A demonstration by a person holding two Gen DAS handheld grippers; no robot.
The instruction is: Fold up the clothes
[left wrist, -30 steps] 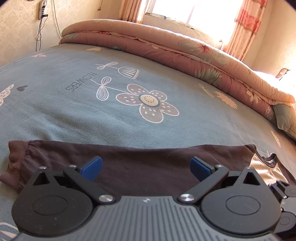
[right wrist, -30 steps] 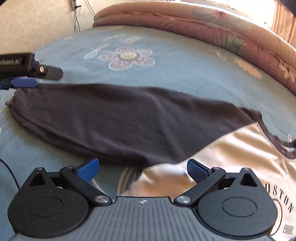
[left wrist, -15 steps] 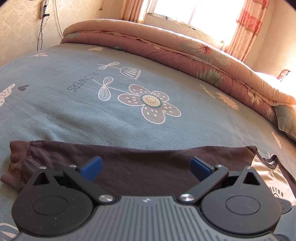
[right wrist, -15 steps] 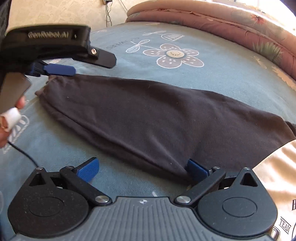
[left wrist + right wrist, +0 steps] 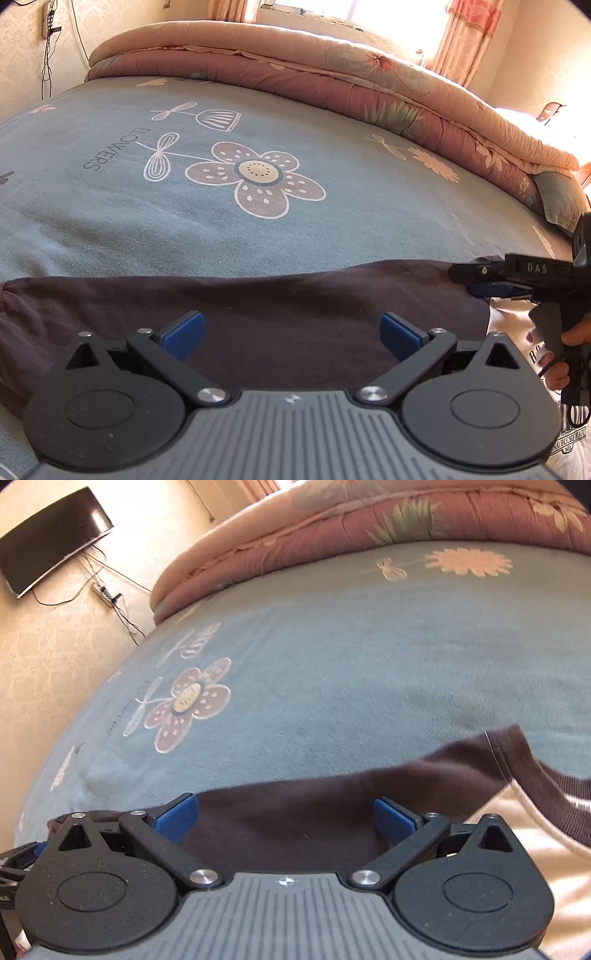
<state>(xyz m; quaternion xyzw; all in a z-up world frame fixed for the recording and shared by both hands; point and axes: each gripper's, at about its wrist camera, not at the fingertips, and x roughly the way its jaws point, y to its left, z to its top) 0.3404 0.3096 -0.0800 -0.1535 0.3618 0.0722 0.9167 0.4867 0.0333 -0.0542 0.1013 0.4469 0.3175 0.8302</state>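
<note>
Across the near edge of the bed [image 5: 110,221], on its grey-blue sheet printed with a big flower [image 5: 258,177] and the word FLOWERS, lies a shirt [image 5: 295,295] with a dark brown sleeve stretched out long and flat toward the left, its ribbed cuff [image 5: 7,325] at the left end. To the right the brown cloth meets the cream body of the shirt [image 5: 554,867], which carries dark printed lettering, and a brown neckband [image 5: 517,753] curves along the cream part in the right wrist view. The left gripper [image 5: 291,332] hangs low over the middle of the sleeve with its blue-padded fingers [image 5: 183,334] spread wide apart, nothing between them. The right gripper [image 5: 283,818] sits over the sleeve nearer the shoulder, its blue fingers [image 5: 173,818] likewise spread wide and holding nothing; seen from the left wrist view it comes in from the right edge, a hand [image 5: 565,354] wrapped around its handle, above the seam where brown meets cream. At the far side of the bed a thick pink floral quilt [image 5: 332,74] is folded in a long roll under the sunlit window with its peach curtains [image 5: 465,37]. On the left wall a dark television [image 5: 51,539] hangs, cables trailing down from it to a power strip [image 5: 105,590].
</note>
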